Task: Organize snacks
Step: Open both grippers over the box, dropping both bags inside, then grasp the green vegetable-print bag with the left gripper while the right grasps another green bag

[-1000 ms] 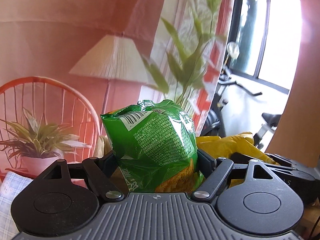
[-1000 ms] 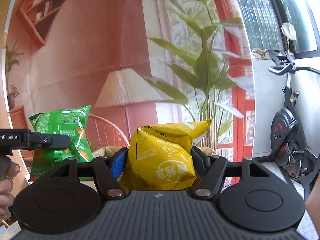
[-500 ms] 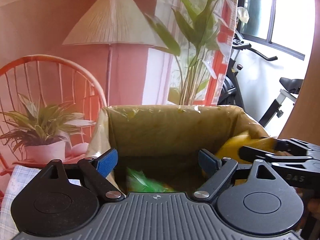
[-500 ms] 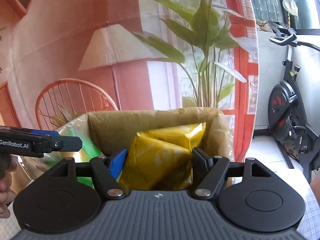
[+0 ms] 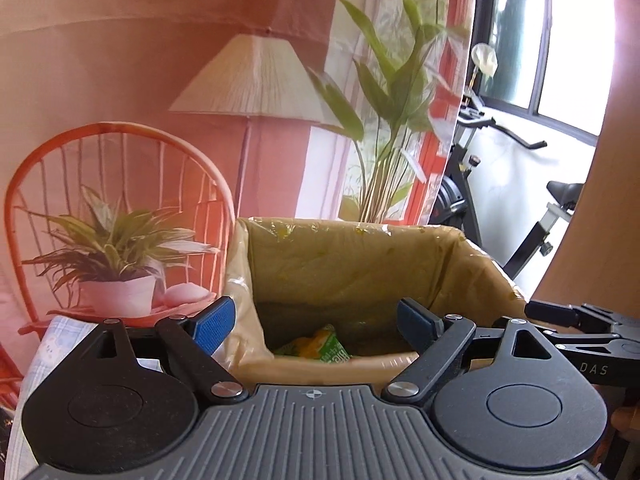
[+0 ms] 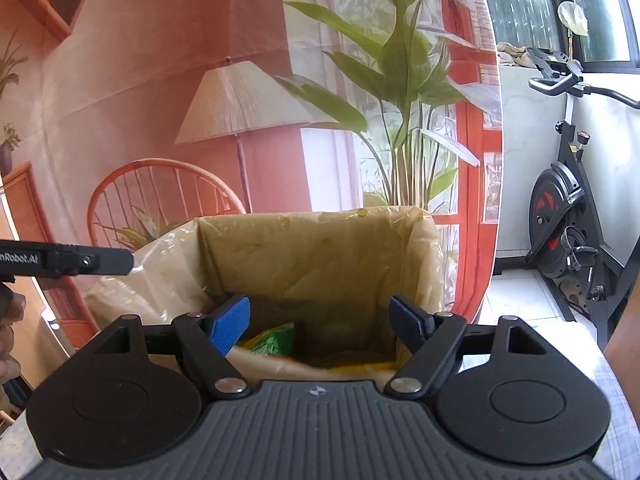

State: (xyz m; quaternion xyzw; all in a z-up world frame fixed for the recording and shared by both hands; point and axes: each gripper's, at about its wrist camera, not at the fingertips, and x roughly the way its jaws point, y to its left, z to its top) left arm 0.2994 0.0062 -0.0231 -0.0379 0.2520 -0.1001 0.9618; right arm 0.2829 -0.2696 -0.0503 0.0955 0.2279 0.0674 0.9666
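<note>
One lined bin (image 5: 352, 264), printed backdrop (image 5: 120, 60)

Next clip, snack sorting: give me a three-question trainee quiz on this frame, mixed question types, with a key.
1. True or false: the left gripper is clamped on a snack bag.
2. Multiple choice: where does the green snack bag lie? A) on the cloth beside the box B) low inside the lined box C) between the right gripper's fingers
3. Fill in: the fingers of the right gripper stand ____ with nothing between them.

Key
1. False: its fingers are spread apart and hold nothing.
2. B: the wrist views show it down inside the box, below the rim.
3. open
</note>
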